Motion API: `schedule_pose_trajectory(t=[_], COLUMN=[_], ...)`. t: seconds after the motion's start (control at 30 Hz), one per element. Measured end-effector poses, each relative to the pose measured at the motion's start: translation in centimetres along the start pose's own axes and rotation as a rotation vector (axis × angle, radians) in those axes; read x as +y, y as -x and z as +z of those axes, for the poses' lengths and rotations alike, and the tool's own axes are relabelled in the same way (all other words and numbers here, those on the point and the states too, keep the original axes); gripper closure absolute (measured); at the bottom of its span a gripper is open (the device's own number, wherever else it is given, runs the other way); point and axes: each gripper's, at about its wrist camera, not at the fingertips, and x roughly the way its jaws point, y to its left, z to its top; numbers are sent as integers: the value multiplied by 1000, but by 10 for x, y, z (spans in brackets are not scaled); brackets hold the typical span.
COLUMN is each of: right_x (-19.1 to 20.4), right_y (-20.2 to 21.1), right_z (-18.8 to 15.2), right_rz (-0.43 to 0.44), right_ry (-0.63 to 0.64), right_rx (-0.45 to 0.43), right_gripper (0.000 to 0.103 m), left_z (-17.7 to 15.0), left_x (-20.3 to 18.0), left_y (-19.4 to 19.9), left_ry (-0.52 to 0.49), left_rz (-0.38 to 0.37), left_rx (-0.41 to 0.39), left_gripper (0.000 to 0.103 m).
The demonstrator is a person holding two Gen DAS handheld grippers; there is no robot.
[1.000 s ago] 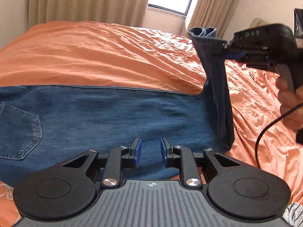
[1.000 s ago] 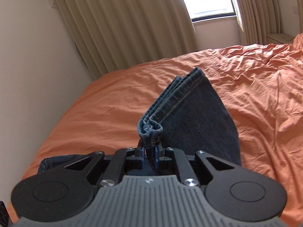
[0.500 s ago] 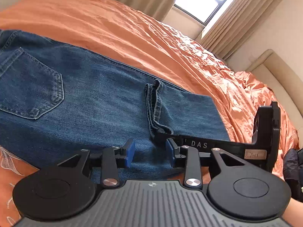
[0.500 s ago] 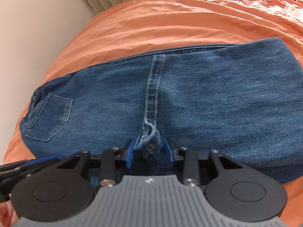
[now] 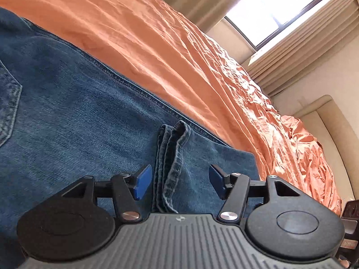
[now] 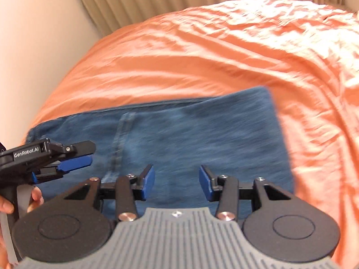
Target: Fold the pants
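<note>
Left wrist view: left gripper (image 5: 178, 180) low over the jeans (image 5: 67, 121), blue fingers (image 5: 141, 181) spread wide with nothing between them but the cloth below. Jeans flat on the orange bedspread (image 5: 168, 44), legs folded back so the stacked hems (image 5: 170, 157) lie across the upper part, running between the open fingers. Back pocket (image 5: 9, 107) at the far left edge. Bright window (image 5: 282, 9) with pale curtains (image 5: 300, 51) beyond the bed.

Right wrist view, smeared by motion: right gripper (image 6: 177, 182) also spread wide, holding nothing, above the folded jeans (image 6: 190, 139). Fold edge toward the right, seemingly straight, though too blurred to be sure. Hem line (image 6: 119, 139) as a faint vertical band left of centre. Left gripper (image 6: 74, 157) in from the left, above the waist end, a hand (image 6: 33, 199) on its handle. Orange bedspread (image 6: 224, 51) all round the denim
</note>
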Motion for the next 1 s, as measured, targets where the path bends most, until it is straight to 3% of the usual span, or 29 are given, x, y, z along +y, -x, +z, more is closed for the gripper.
schedule_pose_trajectory(t=[0.1, 0.2, 0.23, 0.27, 0.33, 0.37, 0.43, 0.53, 0.77, 1.0], right_x=[-30, -48, -52, -58, -64, -65, -66, -60, -45, -54], right_y=[4, 1, 0, -1, -4, -7, -10, -16, -47, -111], right_z=[4, 8, 8, 9, 11, 12, 16, 27, 63, 69], right_rz=[-24, -63, -74, -83, -99, -107, -116, -140, -179, -222], right_ry=[-20, 1, 8, 12, 17, 25, 53, 126, 181, 170], right_rx=[3, 13, 14, 15, 15, 12, 4, -10, -38, 82], right_gripper=[62, 62, 62, 62, 63, 63, 65, 81, 95, 103], left_z=[2, 2, 1, 1, -2, -4, -4, 1, 1, -3], left_x=[3, 9, 9, 7, 0, -4, -11, -24, -25, -3], left_y=[-22, -33, -35, -36, -33, -29, -15, 5, -24, -41], left_ry=[12, 28, 19, -1, -62, -87, -116, -145, -212, -182], left_rz=[49, 35, 36, 40, 77, 74, 39, 18, 172, 172], left_rx=[-7, -16, -21, -26, -49, -64, -107, -148, -59, -5], left_gripper=[34, 38, 50, 71, 93, 96, 97, 97, 99, 98])
